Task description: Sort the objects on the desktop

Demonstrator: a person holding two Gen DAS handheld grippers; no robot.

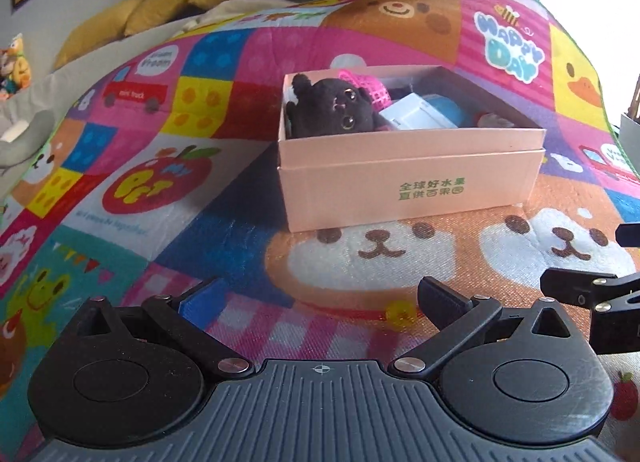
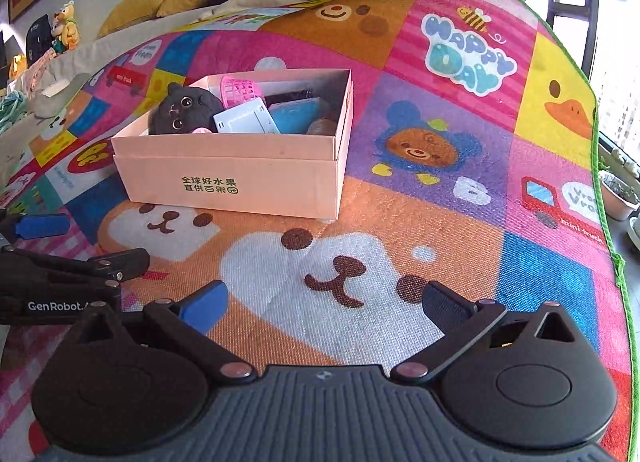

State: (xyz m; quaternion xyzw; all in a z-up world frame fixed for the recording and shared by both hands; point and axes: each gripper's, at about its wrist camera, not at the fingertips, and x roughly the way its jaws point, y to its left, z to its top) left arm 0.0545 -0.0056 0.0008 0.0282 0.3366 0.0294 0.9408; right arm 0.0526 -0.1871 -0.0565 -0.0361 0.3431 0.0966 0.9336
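We hold the left gripper (image 1: 320,300) and the right gripper (image 2: 324,300) with jaws spread wide, grasping nothing, both low over the cartoon play mat (image 2: 440,202). The pink cardboard box (image 1: 408,186) stands ahead of both, well apart, containing a black plush toy (image 1: 334,110), a pink basket (image 2: 240,92) and a white case (image 2: 246,118).

Matt cardboard box (image 1: 408,178), fuzzy plush toy (image 1: 334,110), woven mat (image 1: 224,230).
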